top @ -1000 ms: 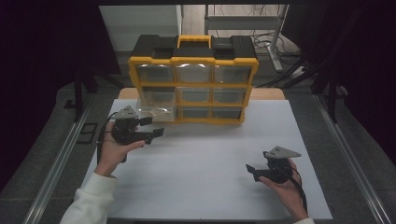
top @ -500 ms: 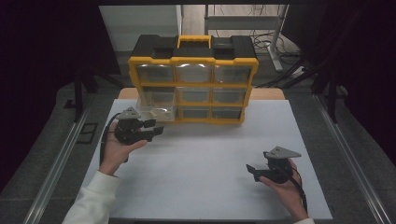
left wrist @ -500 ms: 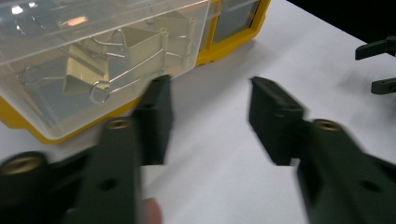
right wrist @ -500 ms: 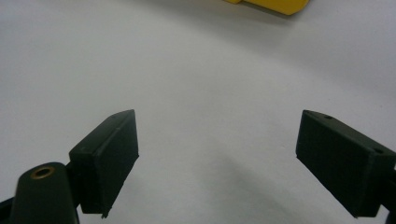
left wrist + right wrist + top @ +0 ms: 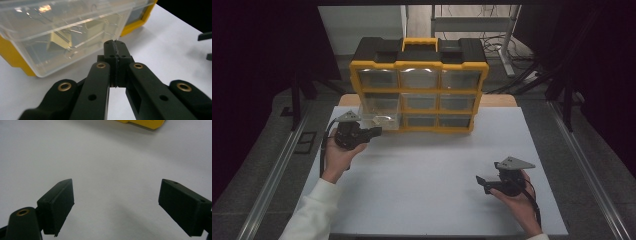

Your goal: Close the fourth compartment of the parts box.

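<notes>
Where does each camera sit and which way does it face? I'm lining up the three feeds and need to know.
High view: above the person's side, looking forward and down on the white table and yellow drawer cabinet; both forearms, left gripper and right gripper show.
Left gripper view: rides the left gripper, jaws together with nothing between them, facing the pulled-out clear drawer.
Right gripper view: rides the right gripper, jaws apart, facing bare table.
Shared: the cabinet's yellow frame and the white table.

Pulled-out clear drawer (image 5: 379, 121) blocks ahead — white table (image 5: 432, 170) lies open.
</notes>
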